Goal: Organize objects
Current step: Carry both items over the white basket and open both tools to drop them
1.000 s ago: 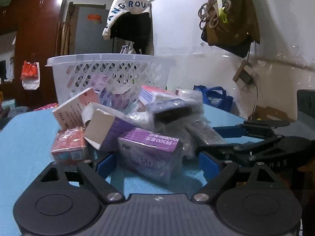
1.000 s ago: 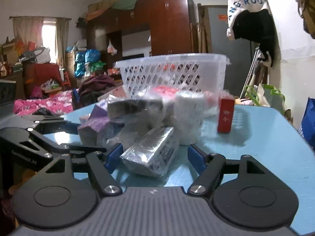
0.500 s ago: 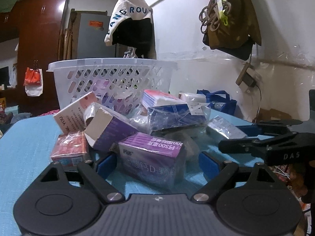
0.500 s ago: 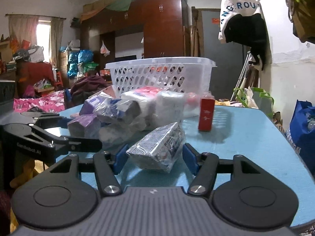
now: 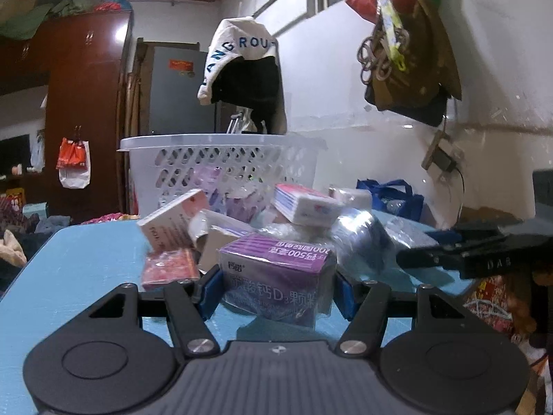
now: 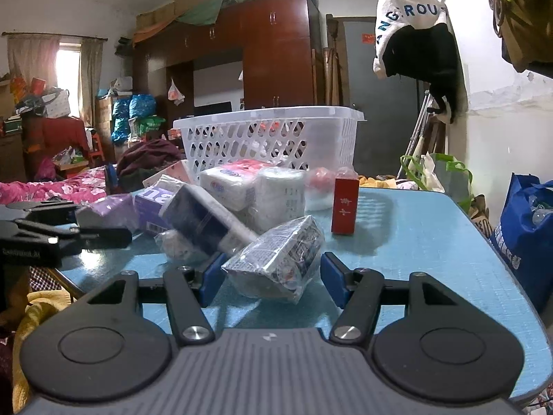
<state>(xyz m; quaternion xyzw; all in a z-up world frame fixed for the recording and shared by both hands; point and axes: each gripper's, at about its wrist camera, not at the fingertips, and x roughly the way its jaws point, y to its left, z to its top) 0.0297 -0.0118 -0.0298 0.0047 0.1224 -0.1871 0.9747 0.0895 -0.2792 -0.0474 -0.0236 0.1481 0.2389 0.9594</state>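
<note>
Your left claw [image 5: 276, 292] is closing its jaws on the purple box [image 5: 276, 278], and the blue pads [image 5: 210, 288] sit at both its sides, touching or nearly so. Just behind it you have a heap of wrapped packs and cartons on the blue desk [image 5: 69, 276], with a red packet [image 5: 169, 269] at the left. Past the heap stands the white basket [image 5: 221, 159]. Your right claw [image 5: 459, 254] reaches in from the right edge.
</note>
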